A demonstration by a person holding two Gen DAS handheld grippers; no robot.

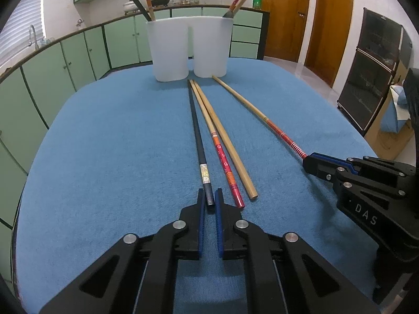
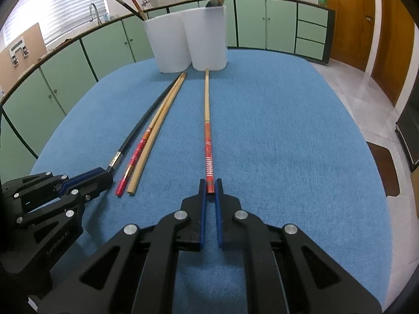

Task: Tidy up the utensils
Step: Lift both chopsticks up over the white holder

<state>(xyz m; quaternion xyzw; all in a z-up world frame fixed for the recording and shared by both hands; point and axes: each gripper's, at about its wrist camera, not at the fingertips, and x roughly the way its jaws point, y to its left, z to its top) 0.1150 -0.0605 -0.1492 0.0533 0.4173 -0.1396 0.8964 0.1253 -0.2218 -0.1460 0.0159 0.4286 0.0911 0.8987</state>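
Several long chopsticks lie on the blue table. My left gripper (image 1: 210,201) is shut on the near end of the black chopstick (image 1: 196,133); it also shows in the right wrist view (image 2: 102,176). Beside it lie a red-patterned chopstick (image 1: 222,162) and a plain wooden chopstick (image 1: 227,146). My right gripper (image 2: 210,189) is shut on the red end of the red-and-wood chopstick (image 2: 207,130); it also shows in the left wrist view (image 1: 307,160). Two white cups (image 1: 170,52) (image 1: 210,49) stand at the far edge, each holding utensils.
The blue cloth-covered table (image 1: 104,157) drops off at its rounded edges. Green kitchen cabinets (image 1: 78,60) run behind, with wooden doors (image 1: 285,15) at the right and a dark cabinet (image 1: 371,73) at the far right.
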